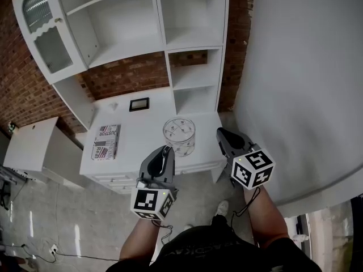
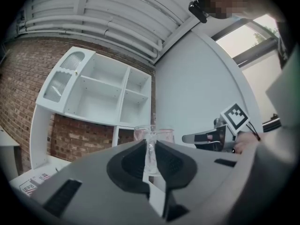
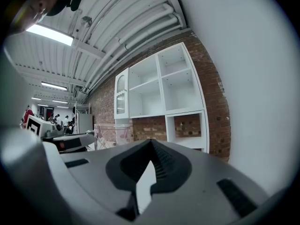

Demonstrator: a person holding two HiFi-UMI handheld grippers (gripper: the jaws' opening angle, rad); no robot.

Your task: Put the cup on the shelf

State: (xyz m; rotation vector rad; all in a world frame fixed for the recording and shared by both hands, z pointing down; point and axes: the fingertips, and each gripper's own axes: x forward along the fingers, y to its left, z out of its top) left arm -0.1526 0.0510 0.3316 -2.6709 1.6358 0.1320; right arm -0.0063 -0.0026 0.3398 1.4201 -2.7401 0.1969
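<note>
Now left gripper, held level, pinches the cup (right gripper beside).

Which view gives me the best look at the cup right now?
Head view: the whole clear cup shows from above. Left gripper view shows mostly the wall pinched in the left claw; right gripper view catches it small, with its lower part hidden.

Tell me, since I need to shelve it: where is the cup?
Head view, centre: the cup is near the white counter's front edge, right of the booklet, its near wall pinched by the left gripper.
</note>
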